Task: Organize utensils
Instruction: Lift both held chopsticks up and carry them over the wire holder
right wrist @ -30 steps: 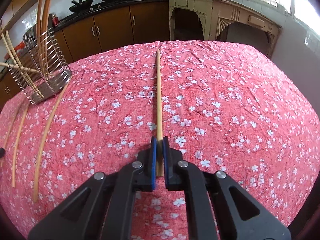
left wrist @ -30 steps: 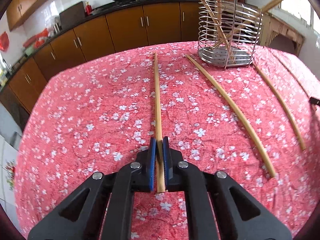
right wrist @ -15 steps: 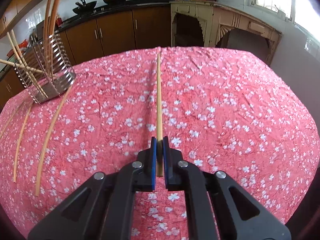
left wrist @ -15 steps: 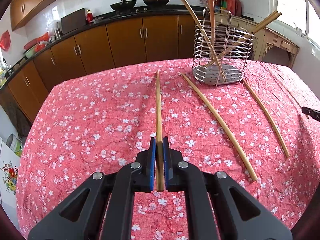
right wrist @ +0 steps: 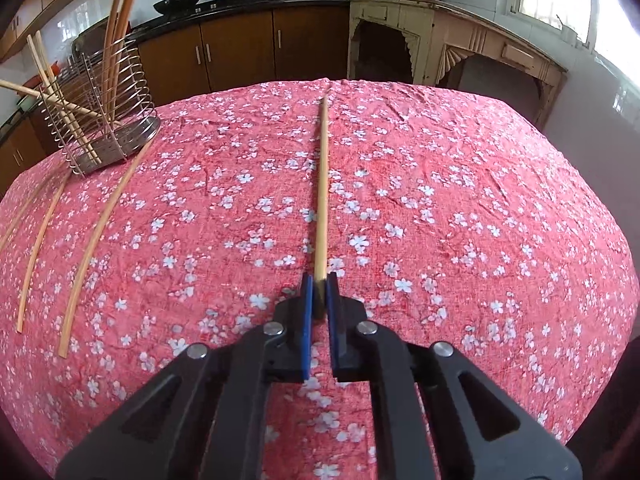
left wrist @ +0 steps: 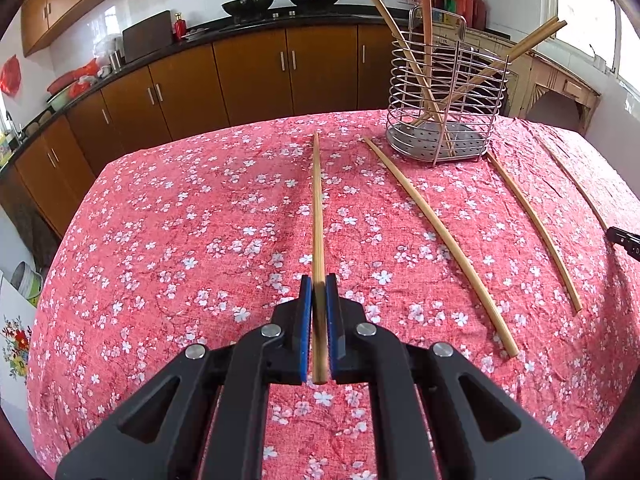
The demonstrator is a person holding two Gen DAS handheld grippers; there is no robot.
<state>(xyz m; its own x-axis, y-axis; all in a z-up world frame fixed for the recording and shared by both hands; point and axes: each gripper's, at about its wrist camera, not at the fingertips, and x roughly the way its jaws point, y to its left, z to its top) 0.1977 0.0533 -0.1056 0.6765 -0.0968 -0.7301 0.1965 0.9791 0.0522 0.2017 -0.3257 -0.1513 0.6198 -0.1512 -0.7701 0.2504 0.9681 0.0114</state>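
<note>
My left gripper [left wrist: 319,286] is shut on a bamboo chopstick [left wrist: 317,216] that points forward above the red floral tablecloth [left wrist: 180,240]. My right gripper [right wrist: 319,284] is shut on another chopstick [right wrist: 322,184], also held off the cloth. A wire utensil holder [left wrist: 446,92] with several chopsticks in it stands at the far right in the left wrist view, and at the far left in the right wrist view [right wrist: 104,108]. Loose chopsticks [left wrist: 440,240] lie on the cloth in front of the holder, and they show at the left of the right wrist view [right wrist: 100,232].
Brown kitchen cabinets [left wrist: 248,72] with a black counter and woks run behind the table. A cream sideboard [right wrist: 452,40] stands at the back right. The tip of the other gripper [left wrist: 626,238] shows at the right edge. The table edge curves away on all sides.
Both grippers have risen and pulled back with their chopsticks still clamped. The table and holder look farther away and lower in both views.
</note>
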